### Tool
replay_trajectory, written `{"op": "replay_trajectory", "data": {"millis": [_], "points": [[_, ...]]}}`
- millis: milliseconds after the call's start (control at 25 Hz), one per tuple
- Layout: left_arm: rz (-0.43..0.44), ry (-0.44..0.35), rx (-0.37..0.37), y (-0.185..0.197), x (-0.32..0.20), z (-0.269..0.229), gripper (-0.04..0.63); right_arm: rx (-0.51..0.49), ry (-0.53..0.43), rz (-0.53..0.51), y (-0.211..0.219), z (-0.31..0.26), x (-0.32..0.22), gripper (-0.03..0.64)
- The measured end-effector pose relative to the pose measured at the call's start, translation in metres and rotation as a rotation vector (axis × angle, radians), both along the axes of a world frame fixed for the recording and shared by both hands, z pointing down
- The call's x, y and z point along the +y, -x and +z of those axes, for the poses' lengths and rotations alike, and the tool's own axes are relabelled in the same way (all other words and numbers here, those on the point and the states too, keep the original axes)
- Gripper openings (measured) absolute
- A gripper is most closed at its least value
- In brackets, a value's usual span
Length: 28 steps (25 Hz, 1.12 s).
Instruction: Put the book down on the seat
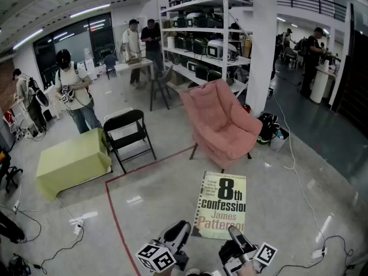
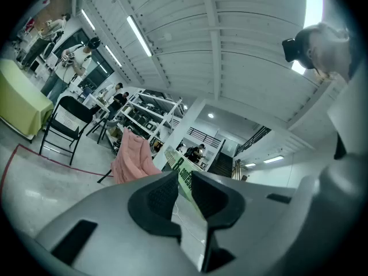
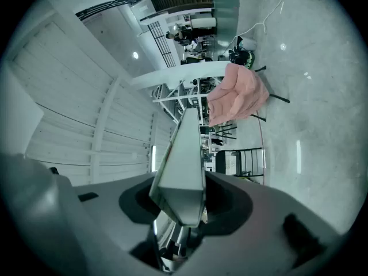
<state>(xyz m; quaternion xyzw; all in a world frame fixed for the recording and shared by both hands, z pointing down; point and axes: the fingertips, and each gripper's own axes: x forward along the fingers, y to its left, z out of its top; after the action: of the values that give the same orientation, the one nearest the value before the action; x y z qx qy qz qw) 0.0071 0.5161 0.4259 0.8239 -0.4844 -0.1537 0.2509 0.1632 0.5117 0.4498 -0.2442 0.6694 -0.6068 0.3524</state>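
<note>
- Yellow-green cloth-covered block: on the floor, far to the left of the left gripper and well ahead of it.
- Black metal folding chair: upright, ahead and to the left of the left gripper, just beside the block.
- Red tape line: on the grey concrete floor, running forward just left of the left gripper, then turning right.
- Left gripper: jaws closed on the near left corner of the pale green paperback book; the thin edge sits between the pads.
- Book: cover up and roughly flat, held in the air above the floor. It reaches forward from both grippers and spans the gap between them.
- Pink padded armchair: straight ahead of both grippers, beyond the book's far edge and apart from it, its seat facing them.
- Right gripper: jaws clamped on the near right corner of the book, which fills the space between the pads.
</note>
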Motion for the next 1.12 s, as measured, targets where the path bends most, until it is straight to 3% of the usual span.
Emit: {"op": "replay_trajectory", "data": {"millis": [440, 760, 1120], "points": [[-0.026, 0.018, -0.017, -0.020, -0.004, 0.009, 0.078, -0.018, 0.045, -0.020, -0.023, 0.010, -0.009, 0.173], [-0.040, 0.032, -0.010, -0.043, -0.008, 0.021, 0.078, 0.038, -0.017, -0.062, -0.040, 0.006, -0.021, 0.173], [-0.023, 0.034, -0.010, -0.052, -0.049, 0.030, 0.078, 0.011, 0.023, -0.018, -0.057, 0.019, -0.058, 0.172]]}}
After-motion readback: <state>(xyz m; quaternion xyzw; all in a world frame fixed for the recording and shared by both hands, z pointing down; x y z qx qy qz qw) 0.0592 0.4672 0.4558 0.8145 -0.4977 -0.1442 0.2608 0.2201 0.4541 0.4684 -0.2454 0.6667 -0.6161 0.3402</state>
